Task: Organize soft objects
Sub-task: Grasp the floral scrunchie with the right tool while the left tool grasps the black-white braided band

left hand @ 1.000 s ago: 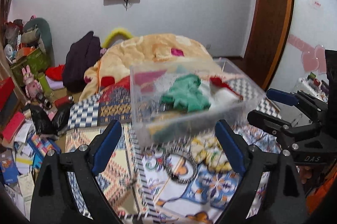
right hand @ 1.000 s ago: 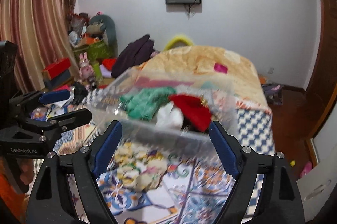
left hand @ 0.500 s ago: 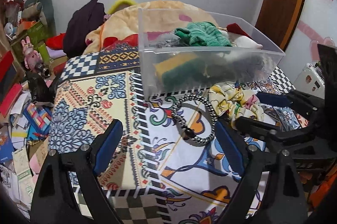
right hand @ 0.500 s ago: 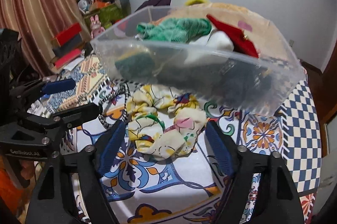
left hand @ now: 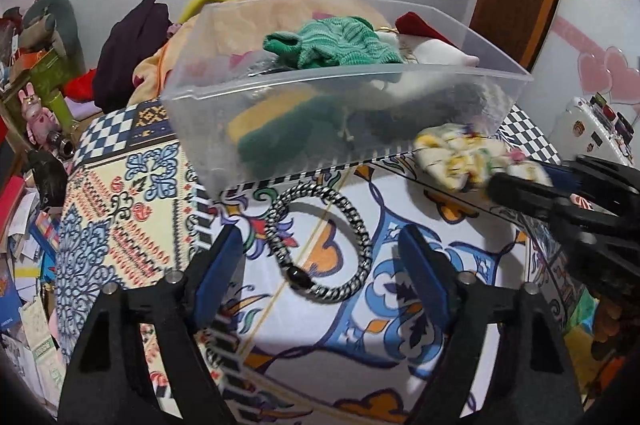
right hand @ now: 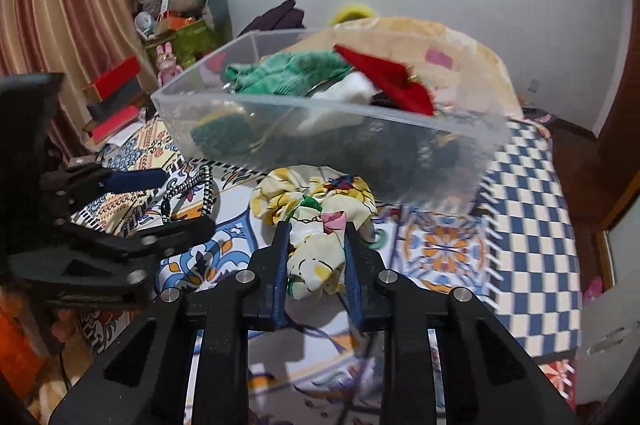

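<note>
Right claw [right hand: 314,251] is clenched on the floral scrunchie [right hand: 316,221], just in front of the clear bin [left hand: 344,105] on the patterned bedspread [left hand: 120,209]. Left claw [left hand: 322,265] stands released around the black-white hair band [left hand: 320,245]. No writing is readable.

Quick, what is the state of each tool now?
Left tool: open, holding nothing, above the hair tie.
Right tool: closed on the scrunchie.
</note>
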Demonstrator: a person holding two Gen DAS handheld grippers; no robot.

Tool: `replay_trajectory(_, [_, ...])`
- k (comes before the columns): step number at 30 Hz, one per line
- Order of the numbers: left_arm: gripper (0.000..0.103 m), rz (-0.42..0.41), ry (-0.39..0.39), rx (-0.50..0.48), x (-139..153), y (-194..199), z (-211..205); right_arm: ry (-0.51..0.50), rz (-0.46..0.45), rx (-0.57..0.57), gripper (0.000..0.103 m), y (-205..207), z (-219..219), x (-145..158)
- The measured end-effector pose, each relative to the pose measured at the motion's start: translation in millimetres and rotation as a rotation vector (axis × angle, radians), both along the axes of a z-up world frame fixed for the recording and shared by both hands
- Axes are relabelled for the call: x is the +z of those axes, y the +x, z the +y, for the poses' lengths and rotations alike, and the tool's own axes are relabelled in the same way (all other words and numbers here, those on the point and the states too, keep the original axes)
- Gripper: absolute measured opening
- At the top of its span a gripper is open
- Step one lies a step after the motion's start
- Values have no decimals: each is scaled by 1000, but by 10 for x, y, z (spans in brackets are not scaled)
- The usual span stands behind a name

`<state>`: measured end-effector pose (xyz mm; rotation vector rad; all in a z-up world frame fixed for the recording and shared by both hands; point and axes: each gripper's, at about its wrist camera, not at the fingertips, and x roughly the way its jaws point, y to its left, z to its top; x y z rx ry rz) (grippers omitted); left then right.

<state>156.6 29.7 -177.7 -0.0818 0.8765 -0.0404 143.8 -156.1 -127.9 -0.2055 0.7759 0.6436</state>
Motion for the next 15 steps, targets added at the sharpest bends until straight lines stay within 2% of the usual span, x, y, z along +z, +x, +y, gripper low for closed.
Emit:
replay_trajectory(1, [66, 11, -10, -2, -21, 30, -10, 6, -5, -2, 22, -24, -30, 21])
replay_trajectory(3, [58, 0, 4, 2, -22, 40, -40, 13, -19, -6, 22, -55, -81, 75])
replay_trajectory(5, [42, -3, 14, -3, -18, 34, -78, 20, -30, -6, 22, -87, -102, 121])
replay_trajectory(8, [29, 2, 8, -15, -4, 7, -107, 35, -47, -7, 22, -120, -128, 190])
replay_trajectory(10, [25, -1, 9, -18, 16, -54, -136, 41, -61, -6, 22, -152, -127, 230])
replay_trajectory(15, [25, -44, 2, -7, 216, -260, -137, 57, -98, -3, 22, -192, -134, 373])
